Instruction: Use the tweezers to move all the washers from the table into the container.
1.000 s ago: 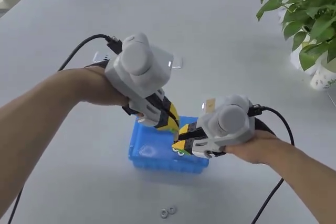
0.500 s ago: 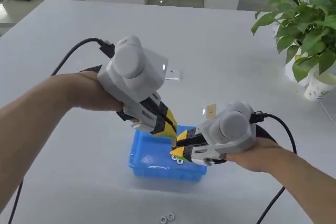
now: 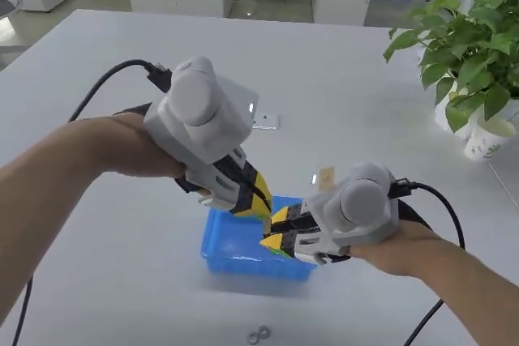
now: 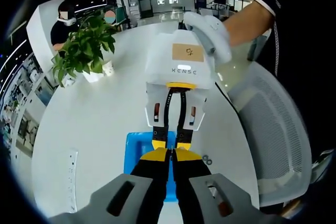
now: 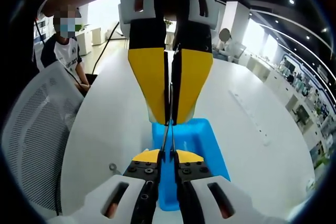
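Observation:
A blue container (image 3: 219,245) sits on the white table (image 3: 340,87). Above it my two grippers meet tip to tip. The left gripper (image 3: 261,200) slants down from the upper left, and the right gripper (image 3: 274,239) reaches in from the right. In the right gripper view a thin metal pair of tweezers (image 5: 168,132) runs from between the left gripper's yellow jaws (image 5: 169,121) into my own right gripper (image 5: 168,156); both are shut on it. Two washers (image 3: 258,335) lie on the table in front of the container, and show as washers (image 4: 206,159) beside the container (image 4: 134,150).
A potted plant (image 3: 470,54) stands at the table's far right. A small white item (image 3: 266,121) lies behind the grippers. A white mesh chair (image 4: 268,129) is at the table's edge. Another person (image 5: 63,51) sits by a chair beyond the table.
The head view has tilted up a little. Both grippers stay tip to tip over the container, shifted only slightly.

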Demonstrator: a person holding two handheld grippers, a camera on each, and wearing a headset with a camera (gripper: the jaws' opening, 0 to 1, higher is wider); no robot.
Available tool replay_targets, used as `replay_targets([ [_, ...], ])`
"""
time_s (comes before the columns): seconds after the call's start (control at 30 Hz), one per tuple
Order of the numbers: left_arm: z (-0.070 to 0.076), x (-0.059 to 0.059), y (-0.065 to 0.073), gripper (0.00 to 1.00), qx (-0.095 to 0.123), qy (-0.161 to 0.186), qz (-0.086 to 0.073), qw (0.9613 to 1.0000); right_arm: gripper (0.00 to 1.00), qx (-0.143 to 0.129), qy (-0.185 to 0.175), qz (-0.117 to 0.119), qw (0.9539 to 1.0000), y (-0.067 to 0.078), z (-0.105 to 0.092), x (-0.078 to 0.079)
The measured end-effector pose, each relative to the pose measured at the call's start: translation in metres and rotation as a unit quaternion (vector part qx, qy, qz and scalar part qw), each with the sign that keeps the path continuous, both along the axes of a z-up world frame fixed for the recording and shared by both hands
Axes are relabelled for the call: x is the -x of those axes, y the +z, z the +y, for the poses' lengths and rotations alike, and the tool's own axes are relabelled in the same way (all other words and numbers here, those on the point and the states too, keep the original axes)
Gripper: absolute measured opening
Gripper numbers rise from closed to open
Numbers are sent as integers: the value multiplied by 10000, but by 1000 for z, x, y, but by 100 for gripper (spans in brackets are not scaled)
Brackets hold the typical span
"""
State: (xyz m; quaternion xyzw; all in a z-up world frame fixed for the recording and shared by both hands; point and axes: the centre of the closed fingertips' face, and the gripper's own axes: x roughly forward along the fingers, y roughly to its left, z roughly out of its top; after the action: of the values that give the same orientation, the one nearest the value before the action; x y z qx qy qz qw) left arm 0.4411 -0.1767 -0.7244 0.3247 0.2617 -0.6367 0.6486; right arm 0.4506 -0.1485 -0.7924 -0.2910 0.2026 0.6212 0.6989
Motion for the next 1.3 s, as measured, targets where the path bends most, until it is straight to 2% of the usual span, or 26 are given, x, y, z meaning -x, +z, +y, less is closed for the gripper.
replay_targets([
  [0.57, -2, 30, -13, 6, -39, -9, 96, 9999, 11, 25, -8, 80, 10000, -12, -3, 30],
  [1.3, -2, 55, -35, 6, -37, 20, 270, 9996, 12, 20, -30, 264, 9996, -34, -6, 61],
])
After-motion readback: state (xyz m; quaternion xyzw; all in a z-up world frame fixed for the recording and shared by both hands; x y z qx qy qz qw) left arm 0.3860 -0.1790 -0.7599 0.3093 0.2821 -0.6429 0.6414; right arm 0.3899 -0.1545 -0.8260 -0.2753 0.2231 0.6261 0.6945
